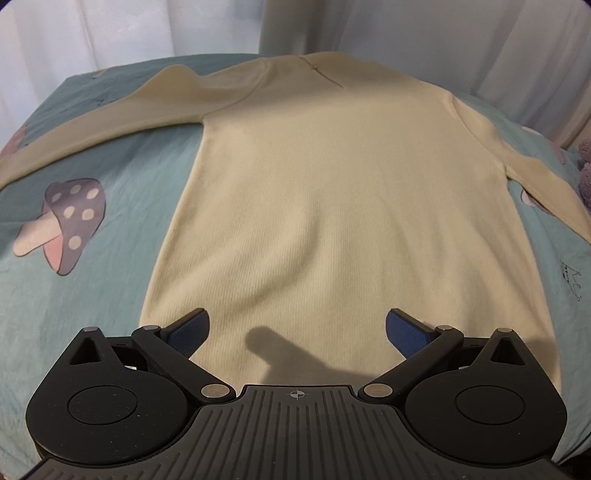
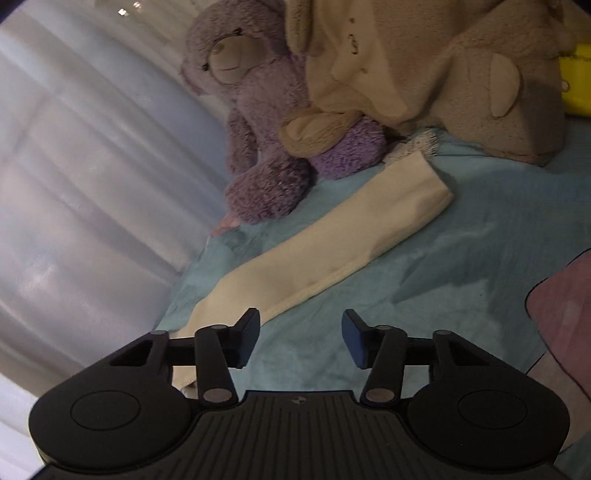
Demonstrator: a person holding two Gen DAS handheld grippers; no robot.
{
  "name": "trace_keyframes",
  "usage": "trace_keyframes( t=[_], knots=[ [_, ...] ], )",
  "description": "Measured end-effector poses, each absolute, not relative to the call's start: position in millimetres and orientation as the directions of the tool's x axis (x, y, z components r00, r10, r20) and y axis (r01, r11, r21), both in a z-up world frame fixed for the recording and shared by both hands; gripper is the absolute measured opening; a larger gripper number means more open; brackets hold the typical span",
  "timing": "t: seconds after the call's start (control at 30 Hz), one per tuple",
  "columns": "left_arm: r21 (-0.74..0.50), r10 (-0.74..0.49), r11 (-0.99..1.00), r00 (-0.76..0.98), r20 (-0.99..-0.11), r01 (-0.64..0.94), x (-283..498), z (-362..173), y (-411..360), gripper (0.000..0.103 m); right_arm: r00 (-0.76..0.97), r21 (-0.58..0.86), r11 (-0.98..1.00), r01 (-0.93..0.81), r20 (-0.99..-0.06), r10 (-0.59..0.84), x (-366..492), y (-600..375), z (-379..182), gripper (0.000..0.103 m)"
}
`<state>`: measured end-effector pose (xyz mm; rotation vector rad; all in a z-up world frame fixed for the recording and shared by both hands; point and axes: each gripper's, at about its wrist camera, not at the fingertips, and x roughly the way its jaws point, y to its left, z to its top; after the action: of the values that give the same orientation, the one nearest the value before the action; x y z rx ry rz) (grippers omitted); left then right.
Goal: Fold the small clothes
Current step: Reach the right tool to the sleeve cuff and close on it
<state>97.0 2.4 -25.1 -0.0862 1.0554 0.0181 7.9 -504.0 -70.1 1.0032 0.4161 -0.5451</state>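
A teal bedsheet (image 1: 110, 295) printed with a mushroom (image 1: 62, 225) covers the whole working surface, and pale curtains (image 1: 110, 29) hang behind it. Spread flat on the sheet lies a cream ribbed sweater (image 1: 332, 203), its hem nearest the left wrist camera and its neckline at the far side; one sleeve runs out to the left edge of that view, the other slants down to the right.

In the right wrist view, a large beige plush toy (image 2: 424, 74) sits at the far end of the bed, leaning against a purple teddy bear (image 2: 258, 110) beside it. The sweater's sleeve (image 2: 332, 236) lies on the sheet as a long diagonal strip, its cuff end close to the plush toys and its lower part running down toward the left finger of the claw.

The left gripper (image 1: 297, 332) hangs just above the hem of the sweater, its blue-padded fingers (image 1: 190, 330) spread wide with only flat fabric showing between them; nothing is pinched, and its shadow falls on the cloth below.

The right gripper (image 2: 300, 338) has its jaws partly apart with bare teal sheet between them. The sleeve passes just beside and under its left finger (image 2: 247, 338), not between the pads, so it grips nothing.
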Motion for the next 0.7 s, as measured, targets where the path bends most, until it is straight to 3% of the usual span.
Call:
trace_keyframes(
  t=[0.13,0.3,0.37,0.43,0.7],
  knots=[
    [-0.080,-0.026,0.993,0.482,-0.876,-0.092,118,-34,-4,0.103,0.745,0.685,0.294,0.666,-0.603,-0.285,13,-543,-96,0.035],
    [-0.102,-0.042,0.989,0.465,-0.884,-0.106,137,-48,-13,0.103,0.752,0.710,0.255,0.656,-0.584,-0.306,27,-567,-109,0.033],
    [-0.093,-0.028,0.989,0.468,-0.883,-0.117,141,-51,-16,0.103,0.750,0.709,0.254,0.658,-0.584,-0.312,33,-573,-112,0.024],
    [-0.084,-0.017,0.989,0.475,-0.880,-0.120,143,-53,-17,0.103,0.749,0.707,0.255,0.660,-0.590,-0.302,39,-576,-115,0.006],
    [-0.001,0.028,0.998,0.489,-0.872,-0.060,141,-58,-27,0.103,0.690,0.527,0.451,0.720,-0.612,-0.386,61,-561,-101,0.006]
  ],
)
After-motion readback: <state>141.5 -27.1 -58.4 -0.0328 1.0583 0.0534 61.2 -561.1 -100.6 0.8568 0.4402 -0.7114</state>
